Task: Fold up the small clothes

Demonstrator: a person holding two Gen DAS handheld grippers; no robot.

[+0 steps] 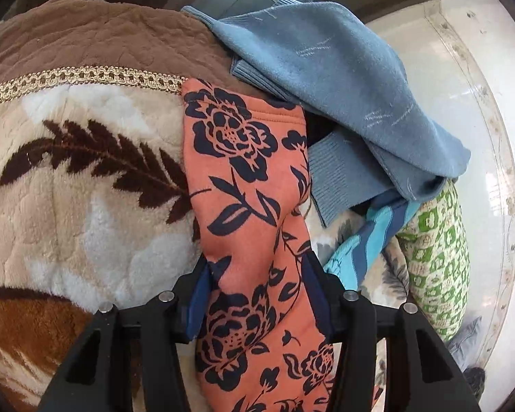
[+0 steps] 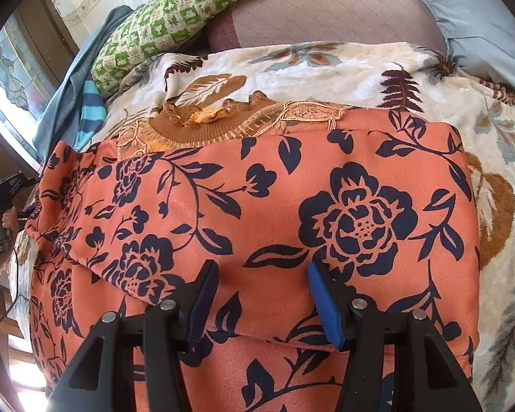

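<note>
Left hand-held gripper (image 1: 255,267) clamped the orange sleeve (image 1: 243,178). Right hand-held gripper (image 2: 262,271) hovered spread over the top (image 2: 326,189) on the blanket (image 2: 326,65).

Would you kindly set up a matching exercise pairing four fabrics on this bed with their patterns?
Things:
1. garment under the right gripper
2. pillow
3. sweater
4. blanket

Patterns:
a. plain blue with ribbed cuffs
b. cream plush with brown leaf sprigs
c. orange with dark navy flowers
d. green and white checks

Pairs: 1-c, 2-d, 3-a, 4-b
</note>
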